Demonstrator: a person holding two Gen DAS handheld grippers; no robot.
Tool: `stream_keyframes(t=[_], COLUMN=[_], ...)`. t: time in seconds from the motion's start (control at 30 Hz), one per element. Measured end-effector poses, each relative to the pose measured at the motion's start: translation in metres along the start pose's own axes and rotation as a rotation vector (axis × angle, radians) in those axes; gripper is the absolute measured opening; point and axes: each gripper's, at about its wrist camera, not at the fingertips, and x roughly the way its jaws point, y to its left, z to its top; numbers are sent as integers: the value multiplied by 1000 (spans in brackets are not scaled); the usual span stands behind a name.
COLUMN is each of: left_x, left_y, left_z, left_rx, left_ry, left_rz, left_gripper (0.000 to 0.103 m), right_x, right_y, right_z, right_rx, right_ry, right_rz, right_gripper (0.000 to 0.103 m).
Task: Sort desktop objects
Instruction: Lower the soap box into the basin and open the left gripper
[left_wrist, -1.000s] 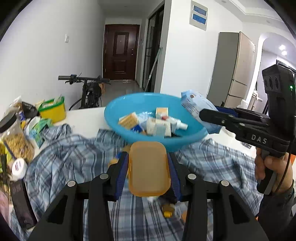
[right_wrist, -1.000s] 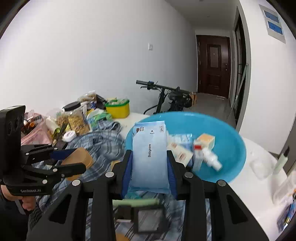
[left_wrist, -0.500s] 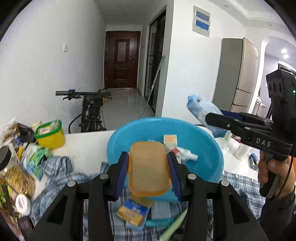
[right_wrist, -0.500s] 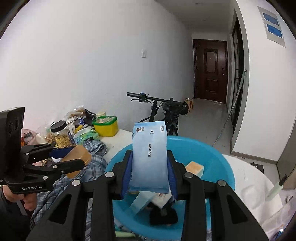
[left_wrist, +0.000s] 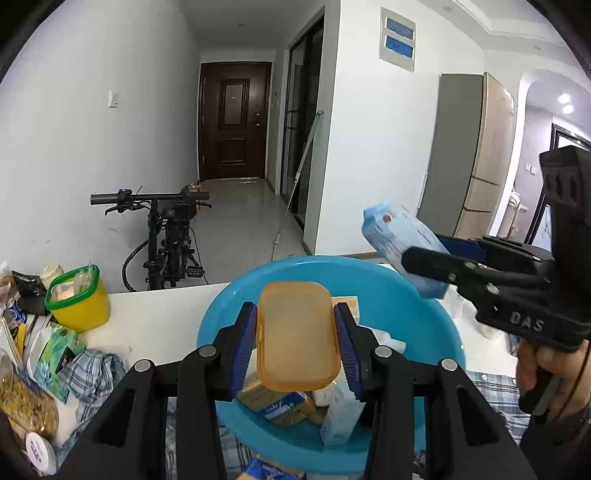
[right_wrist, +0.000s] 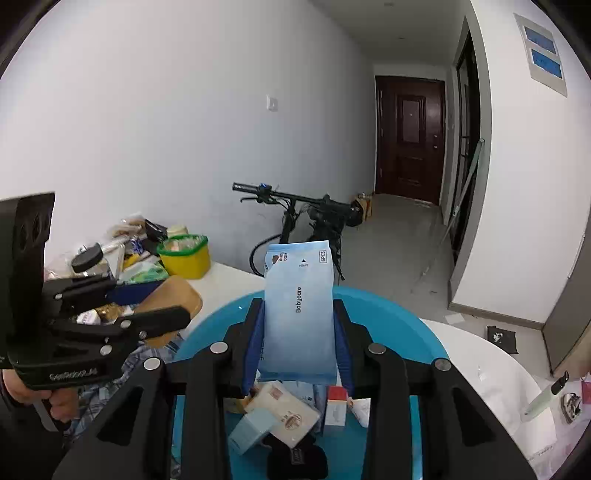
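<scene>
My left gripper (left_wrist: 297, 338) is shut on an orange plastic box (left_wrist: 297, 336), held above the blue basin (left_wrist: 391, 291). My right gripper (right_wrist: 298, 332) is shut on a pale blue Babycare packet (right_wrist: 298, 310), also over the blue basin (right_wrist: 402, 314). In the left wrist view the right gripper (left_wrist: 424, 266) comes in from the right with the packet (left_wrist: 399, 240) sticking up over the basin's far rim. In the right wrist view the left gripper (right_wrist: 170, 306) shows at the left with the orange box (right_wrist: 173, 295). Several small boxes and tubes lie inside the basin.
A yellow tub with a green rim (left_wrist: 77, 299) stands on the white table (left_wrist: 155, 314), beside jars and snack bags at the left. A plaid cloth (left_wrist: 96, 373) lies under the basin. A bicycle (left_wrist: 166, 240) stands behind the table. A pen (right_wrist: 546, 395) lies at the right.
Both grippers have moved forward and up with their loads, from over the plaid cloth to above the basin. The basin now fills the lower part of both views.
</scene>
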Motion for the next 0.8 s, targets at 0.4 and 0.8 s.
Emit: stream_keyframes(t=[0.4,0.8], left_x=[34,39], left_y=[4,-1], left_z=[-9,-13], left_rx=[-3,16], left_ry=[60,81], left_rz=[7,10], left_gripper=[45,45], right_x=[16,20], right_y=[-9,-8], right_z=[-7,-7], right_rx=[11,12], right_ry=[47,62], right_rz=[-4,1], right_gripper=[34,34])
